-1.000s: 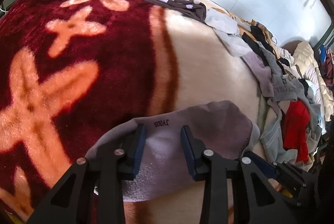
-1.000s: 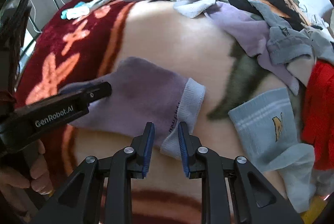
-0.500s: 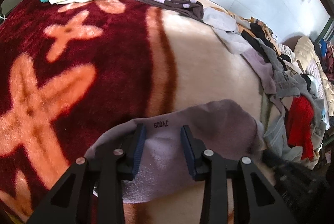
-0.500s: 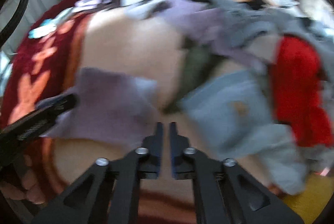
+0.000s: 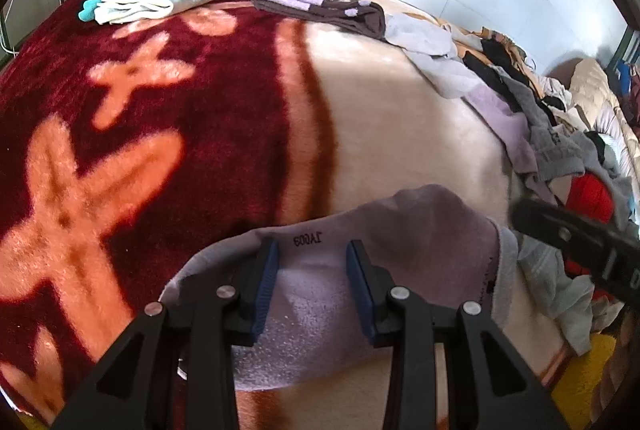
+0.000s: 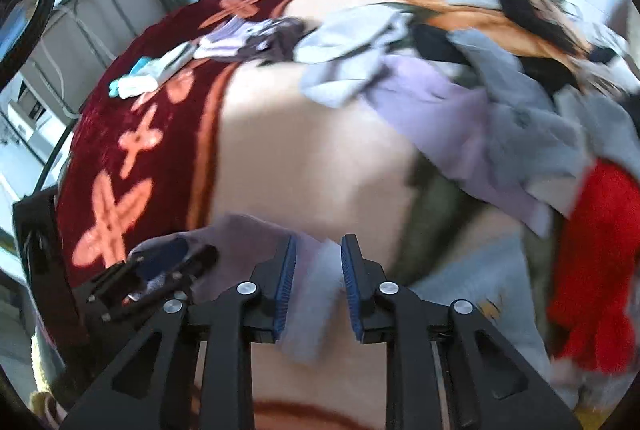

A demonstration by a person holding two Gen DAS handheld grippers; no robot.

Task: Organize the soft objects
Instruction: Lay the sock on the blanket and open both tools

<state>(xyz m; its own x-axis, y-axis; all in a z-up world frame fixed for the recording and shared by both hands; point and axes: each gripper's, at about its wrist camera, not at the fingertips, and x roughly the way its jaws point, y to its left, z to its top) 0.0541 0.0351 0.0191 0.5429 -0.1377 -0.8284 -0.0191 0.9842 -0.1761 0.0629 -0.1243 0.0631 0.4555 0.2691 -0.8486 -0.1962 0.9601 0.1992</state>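
Observation:
A lavender sock [image 5: 420, 222] lies flat on the cream part of the blanket [image 5: 380, 117]. My left gripper [image 5: 310, 246] stands over its toe end, fingers resting on the fabric with the jaws apart and the cloth flat between them. My right gripper [image 6: 319, 240] hovers over the sock's pale cuff [image 6: 316, 282]. Its jaws are opening, and the cuff shows in the gap without the pads pressing it. The left wrist view shows the right gripper [image 5: 560, 234] just beyond the cuff [image 5: 506, 270]. The right wrist view is blurred and shows the left gripper [image 6: 176, 270] on the sock [image 6: 248, 230].
Two folded pairs lie at the far end of the red part: mint and white [image 5: 152, 3], purple and brown [image 5: 320, 3]. A heap of loose socks and clothes [image 5: 540, 133] with a red piece [image 6: 600, 250] runs down the right. A pale blue sock [image 6: 480, 290] lies nearby.
The right gripper shut with nothing in it while swinging toward the heap, then came back over the cuff with its jaws apart again. The left gripper and the sock stayed put.

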